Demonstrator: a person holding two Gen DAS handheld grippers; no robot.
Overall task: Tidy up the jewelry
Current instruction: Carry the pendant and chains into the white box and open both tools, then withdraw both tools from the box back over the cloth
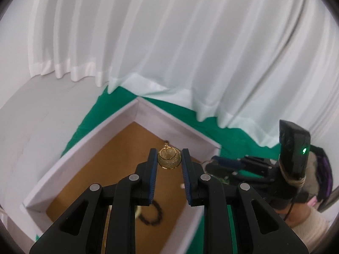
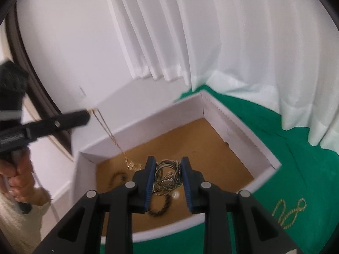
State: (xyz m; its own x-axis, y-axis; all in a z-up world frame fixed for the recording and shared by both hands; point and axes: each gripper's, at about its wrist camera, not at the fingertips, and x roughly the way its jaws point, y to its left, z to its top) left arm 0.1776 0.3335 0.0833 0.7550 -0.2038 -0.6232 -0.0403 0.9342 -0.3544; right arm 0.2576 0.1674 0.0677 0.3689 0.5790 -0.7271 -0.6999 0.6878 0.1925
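Note:
A white-walled box [image 1: 70,154] with a brown floor sits on green cloth; it also shows in the right wrist view [image 2: 239,127]. My left gripper [image 1: 168,154] is open above the box, with gold round earrings [image 1: 169,157] between its fingertips. In the right wrist view the left gripper [image 2: 84,116] appears at the left, and a thin gold chain [image 2: 110,135] hangs from its tip down to the box floor. My right gripper [image 2: 167,165] is open over a tangle of silver-grey chains [image 2: 167,176]. A dark twisted bracelet [image 2: 161,208] and a dark beaded piece [image 2: 116,177] lie nearby.
A gold chain [image 2: 289,212] lies on the green cloth [image 2: 307,169] right of the box. White curtains [image 1: 190,53] hang behind. A small pearl [image 2: 175,194] lies on the box floor. A dark beaded ring [image 1: 151,213] lies under my left gripper.

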